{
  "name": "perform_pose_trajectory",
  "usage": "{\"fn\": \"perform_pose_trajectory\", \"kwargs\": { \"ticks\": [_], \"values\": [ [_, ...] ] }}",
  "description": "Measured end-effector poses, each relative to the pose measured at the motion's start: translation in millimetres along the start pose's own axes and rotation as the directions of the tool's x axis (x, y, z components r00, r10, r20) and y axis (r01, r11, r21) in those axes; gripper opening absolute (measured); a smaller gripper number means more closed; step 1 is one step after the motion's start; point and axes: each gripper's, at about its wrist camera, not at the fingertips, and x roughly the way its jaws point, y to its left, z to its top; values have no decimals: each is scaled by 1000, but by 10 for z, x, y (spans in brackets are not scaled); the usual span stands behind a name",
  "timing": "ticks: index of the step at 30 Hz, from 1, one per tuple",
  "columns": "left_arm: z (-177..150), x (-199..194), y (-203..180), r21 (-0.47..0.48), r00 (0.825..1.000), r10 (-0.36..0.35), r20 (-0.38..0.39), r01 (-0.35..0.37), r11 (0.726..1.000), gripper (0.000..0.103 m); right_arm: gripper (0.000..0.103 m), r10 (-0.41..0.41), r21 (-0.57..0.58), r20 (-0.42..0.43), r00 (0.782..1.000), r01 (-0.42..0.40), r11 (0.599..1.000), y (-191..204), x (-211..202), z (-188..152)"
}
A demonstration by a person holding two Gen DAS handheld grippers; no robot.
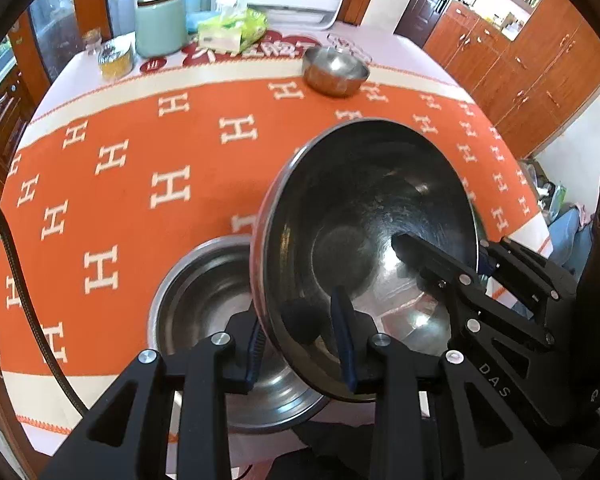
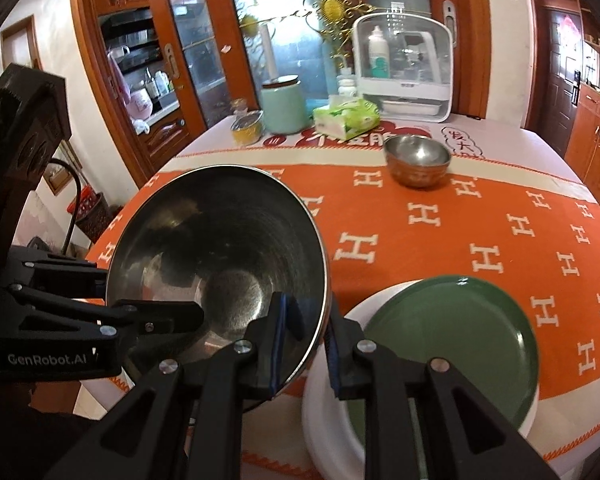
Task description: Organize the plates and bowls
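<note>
The round table (image 1: 112, 80), under its orange H-patterned cloth (image 1: 204, 152), carried everything. The large steel bowl (image 1: 364, 232) was held tilted above the near edge, gripped from both sides: the left gripper (image 1: 302, 354) was clenched across its near rim, one finger inside and one outside, and the right gripper (image 2: 304, 346) pinched the opposite rim the same way. Directly beneath and slightly left sat a second steel bowl (image 1: 204, 304), upright on the cloth, apparently the nesting target. To the right, a green plate (image 2: 456, 344) lay stacked on a white plate (image 2: 328, 420). A small steel bowl (image 2: 418, 160) stood well apart near the far side. Nesting well probably meant levelling the held bowl first, centring it over the lower one, then lowering both grips evenly and letting go only once the rims had seated, to avoid a clatter or slide.
</note>
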Motion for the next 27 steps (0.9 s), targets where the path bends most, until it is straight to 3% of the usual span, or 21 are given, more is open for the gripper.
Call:
{"fn": "perform_pose_trajectory", "kwargs": {
  "ticks": [7,13,18,27],
  "values": [
    [-199,114,182,5,996,-4,-87,4,1000,31,19,-10,-42,-49,999,8,999,222,94,-90],
    [-271,148,256,-1,994,3,-110,-3,1000,31,20,-29,-78,-94,995,22,997,331,161,-142],
    [-324,151,299,-12,993,-1,-116,-1,1000,33,35,-40,-112,-116,993,27,993,410,176,-161],
    [-292,55,449,-31,996,48,-79,-51,998,48,47,-67,-168,-90,994,51,985,463,72,-114]
  ]
}}
